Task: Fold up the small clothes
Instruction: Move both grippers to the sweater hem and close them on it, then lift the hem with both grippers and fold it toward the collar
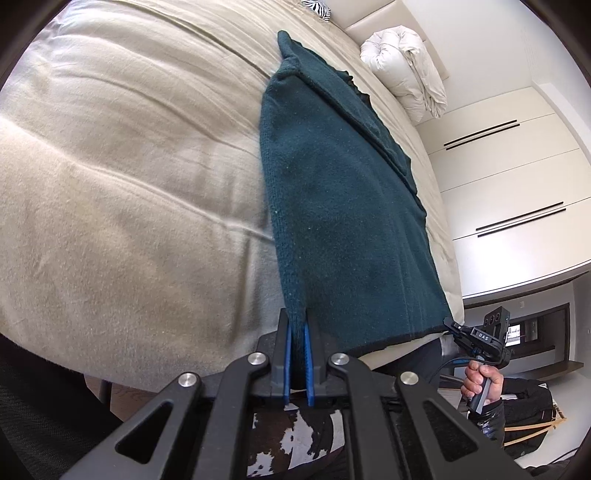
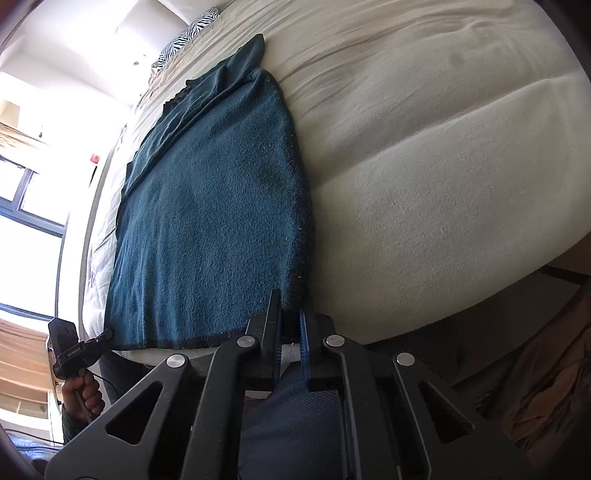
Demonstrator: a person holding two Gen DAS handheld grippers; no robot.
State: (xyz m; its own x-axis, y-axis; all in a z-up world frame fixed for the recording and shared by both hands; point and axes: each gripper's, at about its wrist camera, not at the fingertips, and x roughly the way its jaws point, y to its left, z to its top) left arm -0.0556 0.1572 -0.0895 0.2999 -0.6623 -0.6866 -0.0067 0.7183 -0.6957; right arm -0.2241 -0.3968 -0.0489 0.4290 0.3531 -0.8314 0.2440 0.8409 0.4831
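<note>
A dark teal knitted garment (image 1: 340, 206) lies flat on the beige bed (image 1: 122, 192), folded lengthwise, its hem at the near bed edge. My left gripper (image 1: 297, 328) is shut on the garment's near left hem corner. My right gripper (image 2: 291, 314) is shut on the near right hem corner of the garment (image 2: 207, 221). The right gripper also shows in the left wrist view (image 1: 452, 326) at the hem's far corner. The left gripper shows in the right wrist view (image 2: 107, 334) at the opposite corner. A sleeve lies folded over the garment's far side.
A white bundled duvet (image 1: 406, 74) lies at the bed's far side. White wardrobe doors (image 1: 509, 184) stand beyond it. A zebra-print pillow (image 2: 188, 35) sits at the bed head. Windows (image 2: 29, 206) are at the left in the right wrist view. The bed (image 2: 443, 147) stretches wide beside the garment.
</note>
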